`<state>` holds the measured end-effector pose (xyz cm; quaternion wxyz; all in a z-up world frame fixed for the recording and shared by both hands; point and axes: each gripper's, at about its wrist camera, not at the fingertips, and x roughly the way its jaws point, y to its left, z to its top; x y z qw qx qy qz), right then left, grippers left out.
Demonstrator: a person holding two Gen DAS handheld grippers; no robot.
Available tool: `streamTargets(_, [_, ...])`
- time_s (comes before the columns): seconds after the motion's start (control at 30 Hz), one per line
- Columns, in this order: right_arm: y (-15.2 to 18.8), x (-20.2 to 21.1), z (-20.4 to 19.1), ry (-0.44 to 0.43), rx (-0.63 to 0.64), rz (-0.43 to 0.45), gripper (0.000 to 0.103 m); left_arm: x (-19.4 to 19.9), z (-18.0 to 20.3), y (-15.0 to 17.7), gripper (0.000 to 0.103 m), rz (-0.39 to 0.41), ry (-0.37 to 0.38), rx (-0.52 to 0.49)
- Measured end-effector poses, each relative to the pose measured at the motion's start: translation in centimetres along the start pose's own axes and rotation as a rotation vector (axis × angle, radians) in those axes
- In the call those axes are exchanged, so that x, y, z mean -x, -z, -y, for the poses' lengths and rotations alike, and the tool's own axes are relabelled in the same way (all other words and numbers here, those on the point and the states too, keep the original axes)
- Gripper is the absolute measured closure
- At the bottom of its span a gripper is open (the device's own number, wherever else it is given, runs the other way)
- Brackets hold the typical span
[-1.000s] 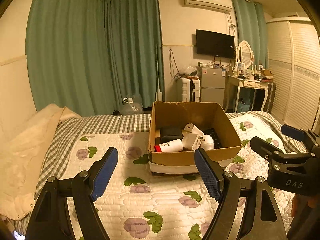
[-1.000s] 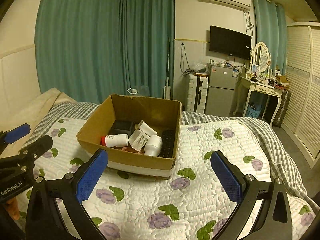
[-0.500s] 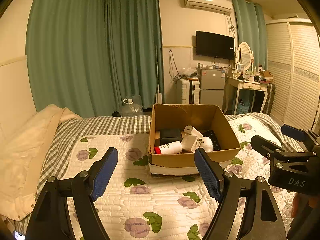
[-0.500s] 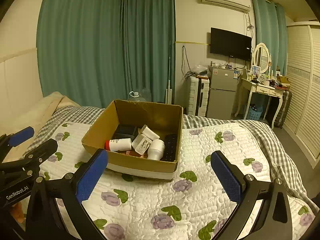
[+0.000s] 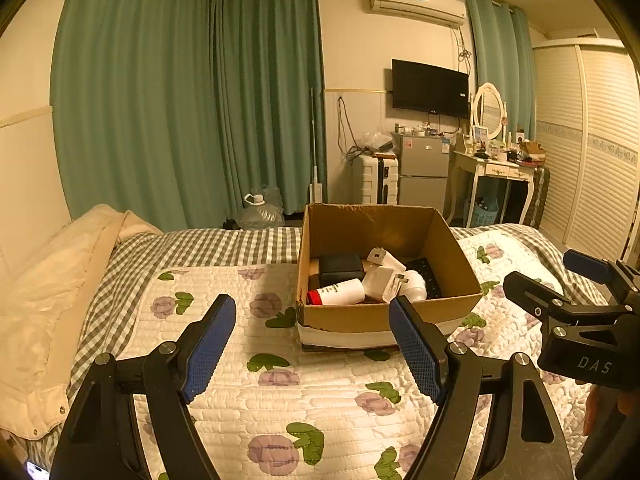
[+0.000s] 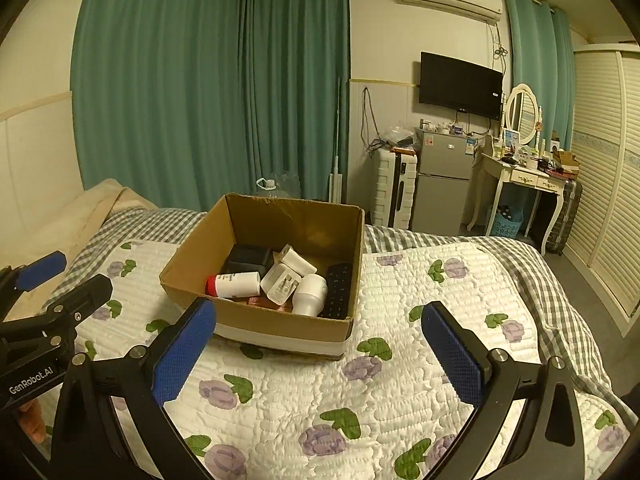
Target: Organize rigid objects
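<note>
Cardboard box (image 6: 280, 328) at frame centre on floral quilt (image 6: 400, 400), holding white bottle (image 6: 234, 284), chargers (image 6: 280, 280), black remote (image 6: 338, 290), left gripper (image 5: 312, 344) and right gripper (image 6: 320, 352) at lower frame, fingers spread apart, empty.

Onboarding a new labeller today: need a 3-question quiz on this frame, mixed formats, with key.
1. True or false: the left gripper is shut on the white bottle with the red cap.
2. Multiple choice: the black remote lies
A. on the quilt beside the box
B. inside the cardboard box, along its right wall
C. between the right gripper's fingers
3. Fill in: the box stands on the ____.

Key
1. False. Both the left gripper and the right gripper are open and hold nothing; the bottle lies on its side in the box.
2. B
3. quilt, on the bed.
</note>
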<state>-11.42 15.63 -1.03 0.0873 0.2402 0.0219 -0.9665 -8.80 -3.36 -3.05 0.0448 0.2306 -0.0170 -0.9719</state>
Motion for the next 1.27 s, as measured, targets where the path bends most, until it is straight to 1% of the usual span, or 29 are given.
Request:
streamTargets(1.0, [0.63, -0.65, -0.34, 0.001, 0.001, -0.03, 0.0, -0.08, 0.19, 0.2, 0.022, -0.001, -0.006, -0.004])
streamTargets(1.27, [0.72, -0.74, -0.29, 0.006, -0.003, -0.031, 0.0, 0.01, 0.07, 0.29, 0.022, 0.002, 0.013, -0.002])
